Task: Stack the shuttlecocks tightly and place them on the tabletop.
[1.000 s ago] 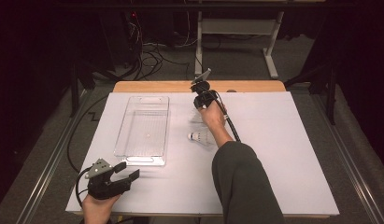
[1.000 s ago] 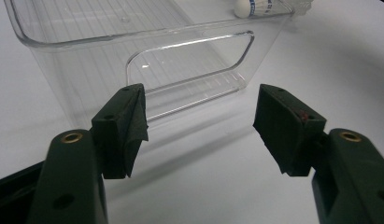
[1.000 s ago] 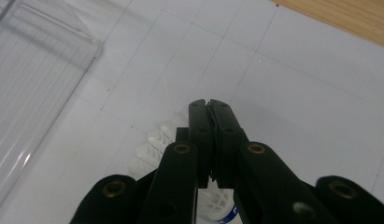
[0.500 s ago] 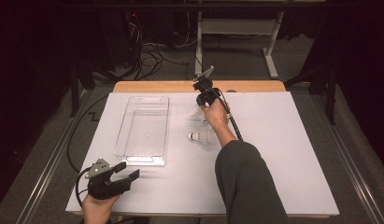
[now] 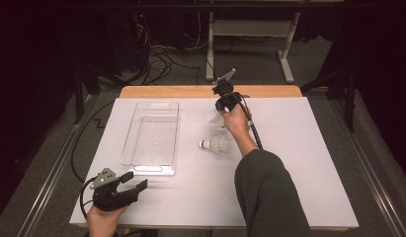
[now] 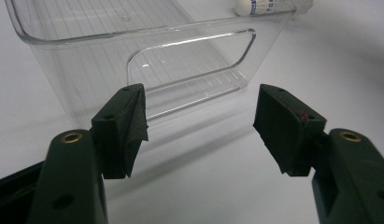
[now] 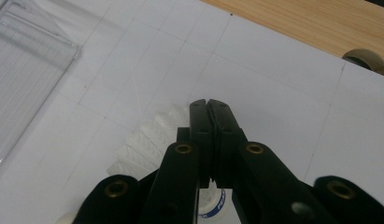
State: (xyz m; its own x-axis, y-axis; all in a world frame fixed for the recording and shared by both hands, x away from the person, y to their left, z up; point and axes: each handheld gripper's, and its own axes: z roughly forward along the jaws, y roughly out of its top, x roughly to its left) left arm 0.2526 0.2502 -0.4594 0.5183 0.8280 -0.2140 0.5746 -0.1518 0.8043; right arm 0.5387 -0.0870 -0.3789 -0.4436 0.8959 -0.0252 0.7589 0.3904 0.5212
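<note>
Altogether two shuttlecocks [image 5: 214,144], one tray [image 5: 151,138]; left tool [image 5: 133,183] agape, right tool [image 7: 209,103] clenched.

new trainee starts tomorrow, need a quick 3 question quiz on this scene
1. True or false: the left tongs stand open.
2. How many shuttlecocks lie on the white table cover? A one, B two, C four.
3. Fill in: in the left gripper view, the tongs face the near end of a clear ____.

Key: 1 true. 2 B; the second one lies farther off, by the right hand. 3 tray.
</note>
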